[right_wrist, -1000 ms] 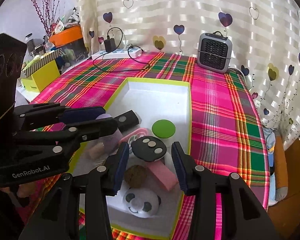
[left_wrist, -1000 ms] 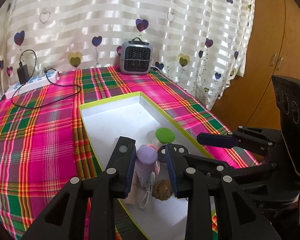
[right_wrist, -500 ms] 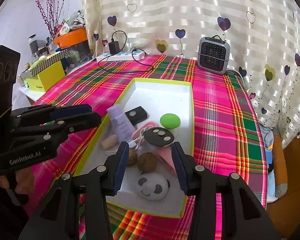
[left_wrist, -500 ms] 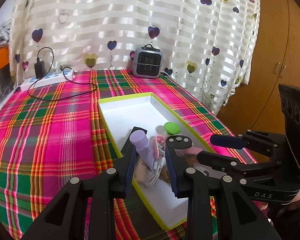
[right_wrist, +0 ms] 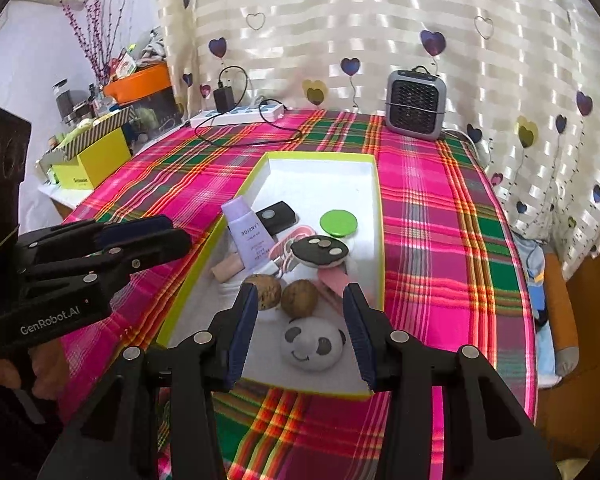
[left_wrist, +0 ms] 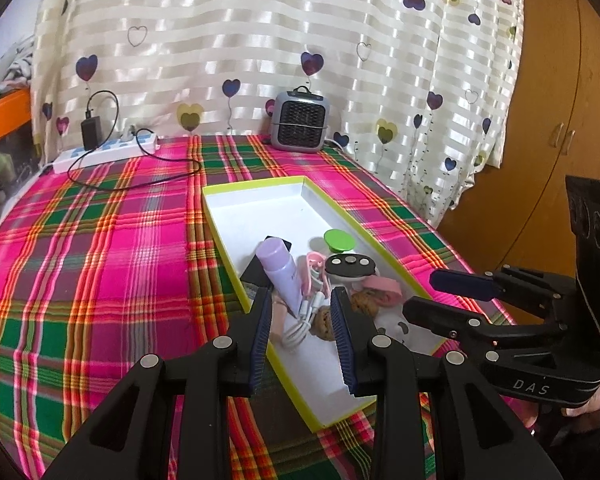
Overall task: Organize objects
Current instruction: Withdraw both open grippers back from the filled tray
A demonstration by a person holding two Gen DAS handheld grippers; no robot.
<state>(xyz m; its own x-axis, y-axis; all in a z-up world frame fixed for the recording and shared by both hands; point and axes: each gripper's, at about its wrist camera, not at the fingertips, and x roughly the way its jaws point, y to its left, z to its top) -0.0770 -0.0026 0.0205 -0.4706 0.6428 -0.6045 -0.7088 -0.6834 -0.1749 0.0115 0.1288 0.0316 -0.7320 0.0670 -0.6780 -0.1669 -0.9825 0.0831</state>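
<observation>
A white box with a lime rim [right_wrist: 376, 208] [left_wrist: 236, 280] lies on the plaid cloth. In it are a lilac tube [right_wrist: 249, 240] [left_wrist: 281, 266], a black case [right_wrist: 276, 215], a green lid [right_wrist: 340, 222] [left_wrist: 339, 239], a dark round piece with three dots [right_wrist: 319, 251] [left_wrist: 350, 264], a pink clip with white cable [left_wrist: 310, 276], two brown cookies [right_wrist: 300, 298], a pink block [right_wrist: 334, 280] and a panda ball [right_wrist: 313, 343]. My left gripper [left_wrist: 302, 334] is open and empty above the box's near left rim. My right gripper [right_wrist: 300, 330] is open and empty above the box's near end.
A small grey heater [right_wrist: 416, 102] [left_wrist: 300, 122] stands at the back by the curtain. A white power strip with black charger and cable [right_wrist: 236, 114] [left_wrist: 104, 148] lies at the back left. A yellow box [right_wrist: 90, 160] and clutter sit beyond the table's left edge.
Both grippers have pulled back and up from the box. The lilac tube, between the left jaws a second ago, now lies in the box, free of them.
</observation>
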